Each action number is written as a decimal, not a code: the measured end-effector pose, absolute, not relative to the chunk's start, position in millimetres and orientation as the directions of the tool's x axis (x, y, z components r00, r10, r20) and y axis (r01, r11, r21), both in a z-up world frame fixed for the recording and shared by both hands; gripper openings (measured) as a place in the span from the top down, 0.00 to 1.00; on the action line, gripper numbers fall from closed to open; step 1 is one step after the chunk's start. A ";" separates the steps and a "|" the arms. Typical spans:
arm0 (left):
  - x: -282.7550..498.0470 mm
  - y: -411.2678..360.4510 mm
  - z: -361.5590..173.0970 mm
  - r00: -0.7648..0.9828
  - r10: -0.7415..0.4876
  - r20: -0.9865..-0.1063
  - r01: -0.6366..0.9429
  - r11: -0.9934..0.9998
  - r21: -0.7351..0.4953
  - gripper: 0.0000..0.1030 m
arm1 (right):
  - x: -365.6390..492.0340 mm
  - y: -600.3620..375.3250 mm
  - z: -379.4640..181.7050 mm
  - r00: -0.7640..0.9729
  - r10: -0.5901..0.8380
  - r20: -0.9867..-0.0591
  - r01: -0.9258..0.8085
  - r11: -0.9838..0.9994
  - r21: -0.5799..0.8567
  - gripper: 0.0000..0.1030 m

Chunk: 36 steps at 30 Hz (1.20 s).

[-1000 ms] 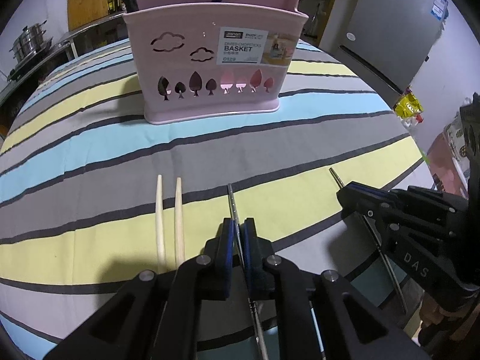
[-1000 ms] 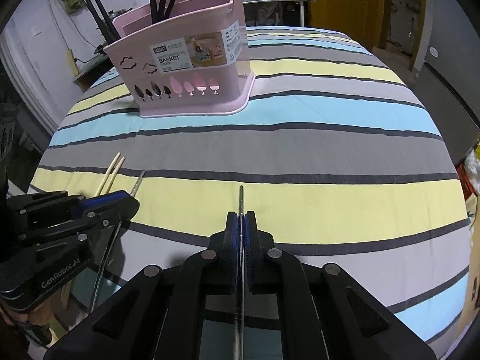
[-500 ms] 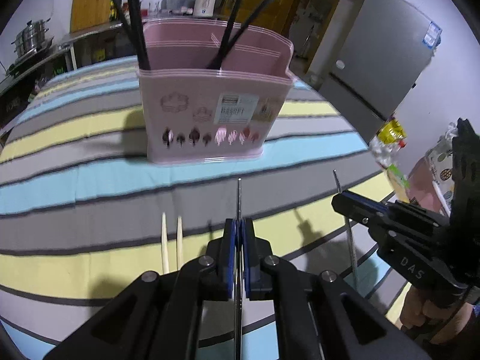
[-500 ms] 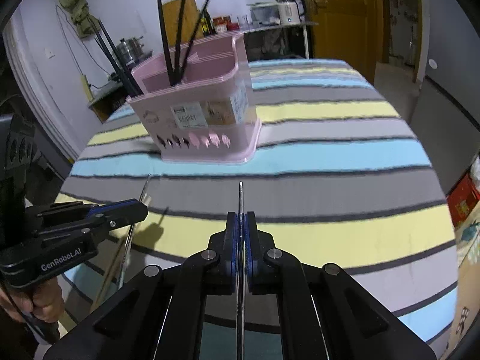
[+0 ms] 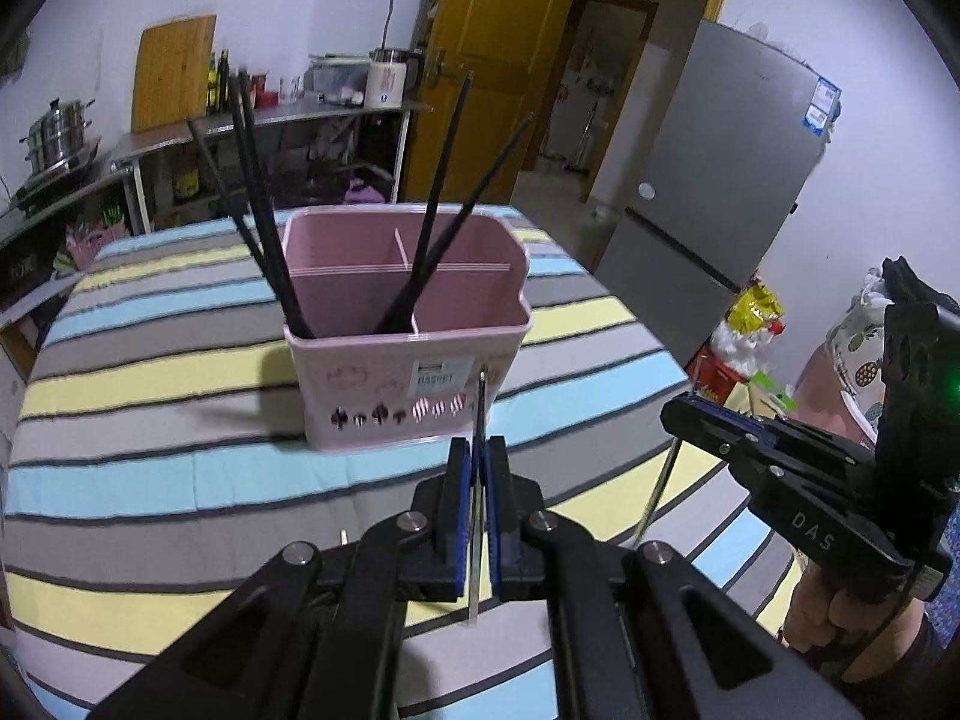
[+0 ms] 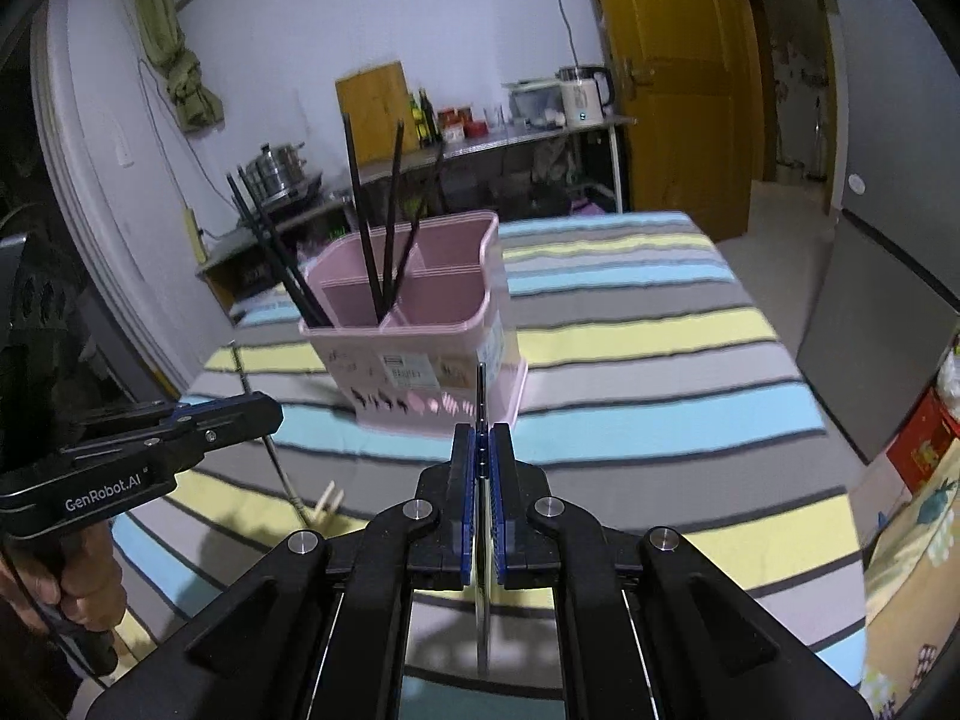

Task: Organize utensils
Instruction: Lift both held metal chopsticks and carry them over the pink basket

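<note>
While black chopsticks (image 5: 264,222) already stood in the pink plastic basket (image 5: 408,354), both claws carried more.
Left claw (image 5: 474,480) and right claw (image 6: 481,462) each clenched a thin metal chopstick (image 5: 478,414) above the striped counter (image 5: 150,420); two pale wooden chopsticks (image 6: 327,498) lay unsorted.

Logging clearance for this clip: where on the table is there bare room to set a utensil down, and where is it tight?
Bare cloth lies right of the pink basket, out to the table's right edge, and in front of it toward the right gripper. Tight: front left, where the wooden chopsticks lie under the left gripper.
</note>
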<state>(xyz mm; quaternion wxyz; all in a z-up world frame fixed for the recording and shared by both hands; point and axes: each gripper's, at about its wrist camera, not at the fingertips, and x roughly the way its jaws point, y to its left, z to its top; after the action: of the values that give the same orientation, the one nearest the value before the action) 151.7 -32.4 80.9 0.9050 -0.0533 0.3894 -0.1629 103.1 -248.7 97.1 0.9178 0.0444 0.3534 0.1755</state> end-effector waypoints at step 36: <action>130.7 -9.4 97.6 0.644 -0.349 -0.681 0.233 0.937 -0.259 0.95 | 85.5 -235.9 123.9 0.716 0.382 -0.584 -0.344 0.921 0.182 0.96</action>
<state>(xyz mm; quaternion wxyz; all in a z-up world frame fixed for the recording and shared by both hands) 130.7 -9.4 97.6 0.9035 -0.0741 0.3903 -0.1609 85.5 -235.9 123.9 0.9259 0.0301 0.3216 0.1960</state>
